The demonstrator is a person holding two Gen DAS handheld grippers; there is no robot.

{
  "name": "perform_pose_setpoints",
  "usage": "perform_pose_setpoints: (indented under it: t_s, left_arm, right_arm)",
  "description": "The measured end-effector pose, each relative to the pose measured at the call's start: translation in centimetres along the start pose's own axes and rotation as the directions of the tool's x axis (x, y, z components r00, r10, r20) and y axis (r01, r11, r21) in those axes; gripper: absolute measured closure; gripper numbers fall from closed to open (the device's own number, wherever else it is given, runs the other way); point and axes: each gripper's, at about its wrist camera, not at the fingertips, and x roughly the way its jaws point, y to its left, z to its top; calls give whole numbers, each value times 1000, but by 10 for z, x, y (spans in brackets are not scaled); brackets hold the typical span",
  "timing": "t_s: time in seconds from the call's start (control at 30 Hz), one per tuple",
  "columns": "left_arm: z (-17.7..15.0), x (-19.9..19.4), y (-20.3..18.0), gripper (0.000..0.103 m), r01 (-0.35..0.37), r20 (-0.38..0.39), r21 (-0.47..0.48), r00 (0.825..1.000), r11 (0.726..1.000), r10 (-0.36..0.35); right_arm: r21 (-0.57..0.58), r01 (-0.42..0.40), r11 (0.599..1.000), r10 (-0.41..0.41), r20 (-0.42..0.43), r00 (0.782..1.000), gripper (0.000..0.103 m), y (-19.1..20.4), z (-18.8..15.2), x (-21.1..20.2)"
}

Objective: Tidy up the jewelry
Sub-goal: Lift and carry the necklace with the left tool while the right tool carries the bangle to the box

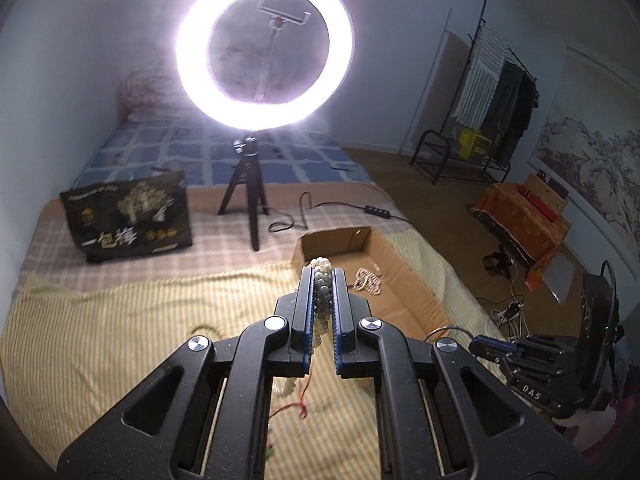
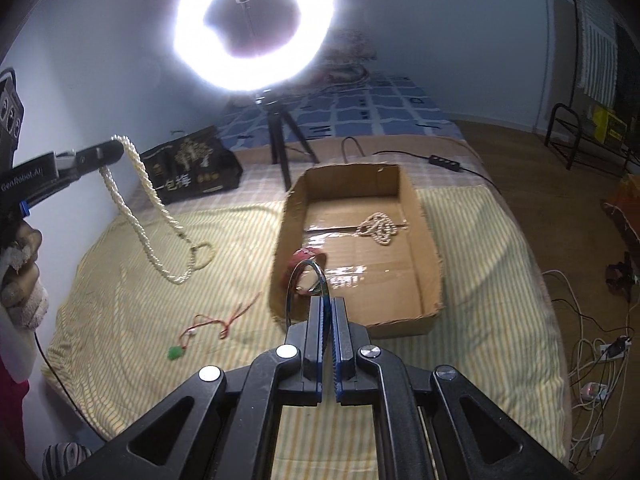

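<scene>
Two pieces are in my grip at once, so the step I judge myself to be on is carrying both over to the shallow brown cardboard box [image 2: 420,248] on the bed [image 2: 120,280] and setting them inside. My left gripper [image 1: 322,280] has its jaws clamped narrow on the long twisted cream pearl necklace [image 2: 136,200]; in the right wrist view the strand hangs in a loop from those jaws, its low end with the clasp ring seeming to brush the yellow striped blanket beside the box. My right gripper [image 2: 327,304] has its jaws pinched thin on a dark metallic bangle [image 2: 307,276], which stands up from the tips over the near left corner of the box, with something red showing behind it that I cannot identify. One beaded pale necklace [image 2: 378,228] already lies coiled on the box floor, and a red cord with a green pendant [image 2: 200,334] lies on the blanket, well apart from the box. To do this well I would lift the pearl strand high enough that its tail clears the cardboard wall, lower it so it pools rather than drapes over the rim, and set the bangle in the bare near part of the box, away from the coil, so nothing tangles. Releasing low, one gripper at a time, should keep the bangle from rolling.
</scene>
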Motion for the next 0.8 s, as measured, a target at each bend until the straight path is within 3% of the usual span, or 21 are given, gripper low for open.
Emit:
perform_pose_setpoints:
  t_s: [0.4, 0.8]
  left_arm:
    - [35, 50, -38, 98, 49, 6, 33, 999, 998, -49]
    - [43, 111, -51, 98, 42, -36, 45, 999, 998, -41]
  right_arm:
    - [25, 29, 999, -29, 18, 999, 102, -38, 17, 19]
    - [22, 39, 999, -39, -1, 999, 102, -54, 25, 51]
